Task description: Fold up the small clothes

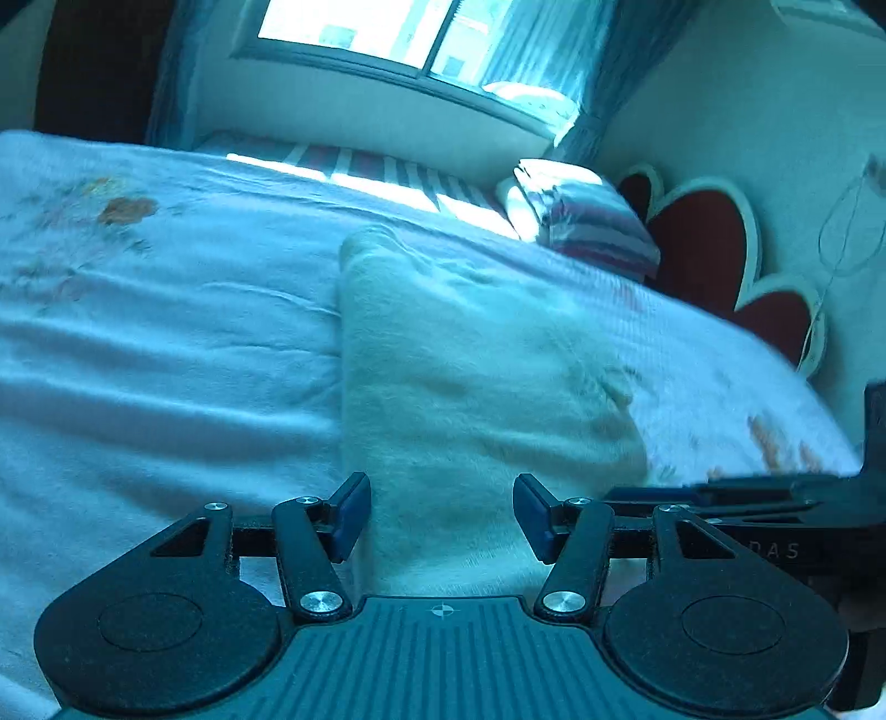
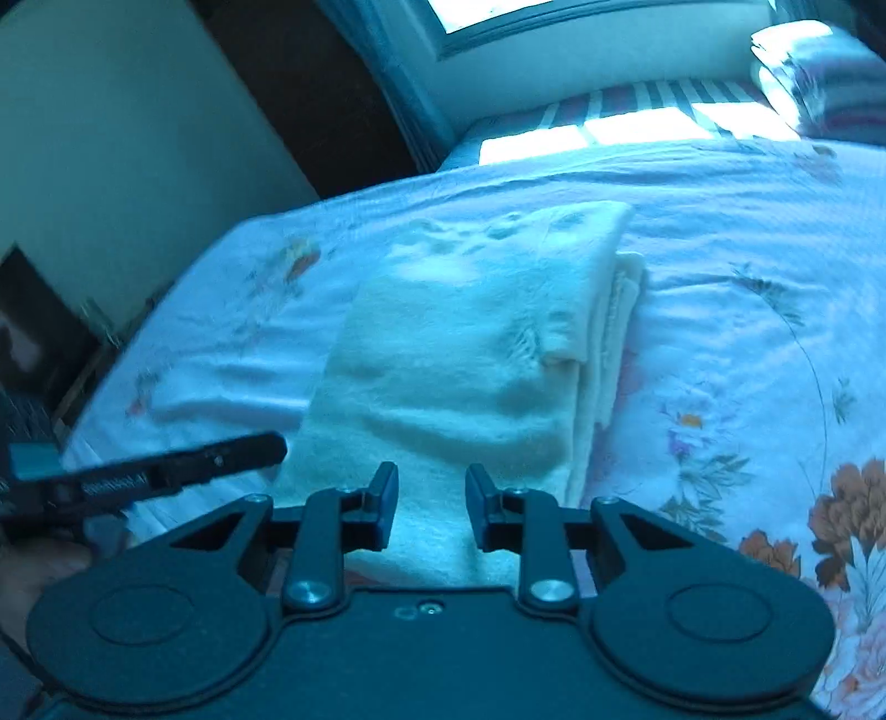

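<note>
A cream knitted garment (image 1: 470, 360) lies folded lengthwise in a long strip on the bed, its layered edges showing on the right side in the right wrist view (image 2: 470, 343). My left gripper (image 1: 442, 518) is open and empty, just above the garment's near end. My right gripper (image 2: 432, 509) is open and empty, also over the near end. The right gripper's body shows at the right edge of the left wrist view (image 1: 775, 509). The left gripper's arm shows at the left of the right wrist view (image 2: 166, 471).
The bed is covered by a pale floral sheet (image 2: 747, 277). A striped pillow (image 1: 587, 216) lies by a red heart-shaped headboard (image 1: 703, 243). A window (image 1: 421, 39) is beyond the bed. A wall and dark furniture (image 2: 44, 332) stand left of the bed.
</note>
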`<action>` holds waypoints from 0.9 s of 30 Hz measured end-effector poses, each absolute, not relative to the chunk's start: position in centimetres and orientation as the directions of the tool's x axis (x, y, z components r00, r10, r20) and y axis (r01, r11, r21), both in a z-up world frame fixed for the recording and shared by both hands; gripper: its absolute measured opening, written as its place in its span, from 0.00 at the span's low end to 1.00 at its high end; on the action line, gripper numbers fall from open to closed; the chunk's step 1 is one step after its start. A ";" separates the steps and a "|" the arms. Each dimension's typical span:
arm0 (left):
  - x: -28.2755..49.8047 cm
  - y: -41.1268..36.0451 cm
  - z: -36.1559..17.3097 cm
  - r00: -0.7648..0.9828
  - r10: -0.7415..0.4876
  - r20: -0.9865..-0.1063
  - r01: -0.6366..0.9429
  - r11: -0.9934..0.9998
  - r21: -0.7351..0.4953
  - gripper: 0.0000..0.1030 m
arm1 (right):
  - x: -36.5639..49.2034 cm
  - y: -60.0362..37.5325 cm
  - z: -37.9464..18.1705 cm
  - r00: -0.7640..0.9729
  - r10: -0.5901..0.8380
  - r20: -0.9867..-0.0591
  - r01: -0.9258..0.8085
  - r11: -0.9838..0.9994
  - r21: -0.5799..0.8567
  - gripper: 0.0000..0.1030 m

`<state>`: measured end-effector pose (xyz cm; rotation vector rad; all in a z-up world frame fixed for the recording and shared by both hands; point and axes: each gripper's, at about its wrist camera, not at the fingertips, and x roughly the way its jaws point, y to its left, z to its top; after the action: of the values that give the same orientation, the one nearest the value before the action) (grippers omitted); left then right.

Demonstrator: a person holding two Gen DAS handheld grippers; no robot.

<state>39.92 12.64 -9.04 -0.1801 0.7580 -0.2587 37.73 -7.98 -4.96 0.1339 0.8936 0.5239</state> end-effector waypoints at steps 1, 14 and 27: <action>39.9 11.2 -9.6 0.692 -0.232 -0.684 0.181 0.972 -0.148 0.56 | 37.5 -7.2 -5.2 0.519 0.455 -0.723 -0.411 0.875 0.256 0.25; 36.2 12.1 -7.1 0.773 -0.095 -0.627 0.030 0.993 -0.114 0.83 | 35.7 -10.7 -5.5 0.630 0.360 -0.689 -0.312 0.929 0.200 0.52; 22.1 6.3 0.1 0.860 -0.008 -0.509 0.003 1.000 -0.011 1.00 | 22.3 -11.6 2.0 0.789 0.253 -0.560 -0.276 0.960 0.045 1.00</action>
<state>22.10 6.32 0.06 -0.0095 0.5346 -0.0058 22.28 -11.61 1.95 -0.0397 0.5977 0.2846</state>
